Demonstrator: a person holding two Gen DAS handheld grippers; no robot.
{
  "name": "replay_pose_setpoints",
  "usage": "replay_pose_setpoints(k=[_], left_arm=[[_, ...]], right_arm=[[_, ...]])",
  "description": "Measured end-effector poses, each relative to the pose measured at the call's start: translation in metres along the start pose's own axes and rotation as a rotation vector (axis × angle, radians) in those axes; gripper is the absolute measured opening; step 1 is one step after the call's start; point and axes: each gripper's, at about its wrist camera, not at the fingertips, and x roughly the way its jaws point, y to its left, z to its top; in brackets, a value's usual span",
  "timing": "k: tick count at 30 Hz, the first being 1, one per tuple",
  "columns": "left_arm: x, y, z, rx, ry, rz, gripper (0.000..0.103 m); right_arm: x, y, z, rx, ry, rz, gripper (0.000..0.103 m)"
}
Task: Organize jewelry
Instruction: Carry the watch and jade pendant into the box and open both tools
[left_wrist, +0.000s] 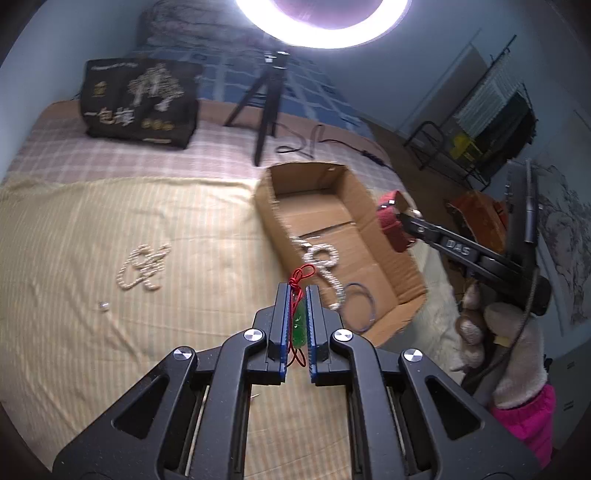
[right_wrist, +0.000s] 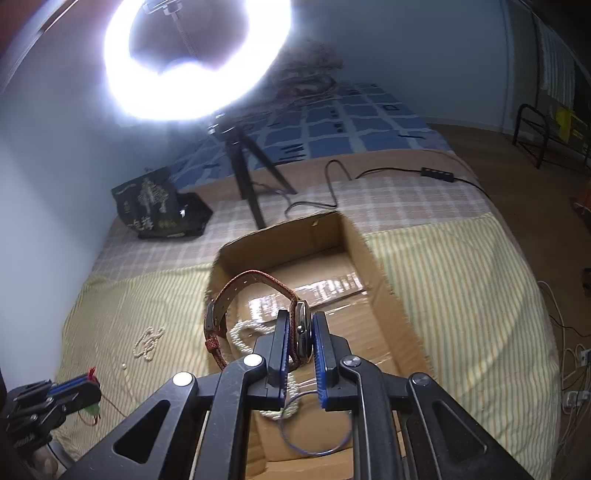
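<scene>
Striped bedspread (left_wrist: 110, 221); left jaws on pendant (left_wrist: 299, 317), right on watch (right_wrist: 301, 328).

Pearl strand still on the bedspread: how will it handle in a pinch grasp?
Likely floppy: the pearl strand lies in loose loops, so it should drape and swing. The small round beads may slip between the pads. A loose bead lies beside it, so it may be fragile.

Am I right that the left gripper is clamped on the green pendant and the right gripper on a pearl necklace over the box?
Not quite. The right wrist view shows the right gripper clamped on a red-strapped wristwatch, not pearls, above the cardboard box. The left gripper does hold the green pendant.
</scene>
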Motion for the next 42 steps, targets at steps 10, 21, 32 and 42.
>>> replay_pose_setpoints(k=[10, 21, 32, 42], left_arm=[[0.033, -0.046, 0.009, 0.041, 0.027, -0.063, 0.006], [0.060, -0.064, 0.009, 0.074, 0.048, -0.048, 0.006], [0.074, -0.076, 0.006, 0.145, 0.038, 0.009, 0.006], [0.074, -0.080, 0.005, 0.182, 0.027, 0.039, 0.027]], right_arm=[[0.011, -0.016, 0.012, -0.004, -0.010, -0.066, 0.010], [0.034, -0.022, 0.014, 0.000, 0.022, -0.077, 0.010], [0.048, -0.027, 0.012, 0.005, 0.052, -0.073, 0.010], [0.042, -0.024, 0.014, 0.010, 0.027, -0.065, 0.060]])
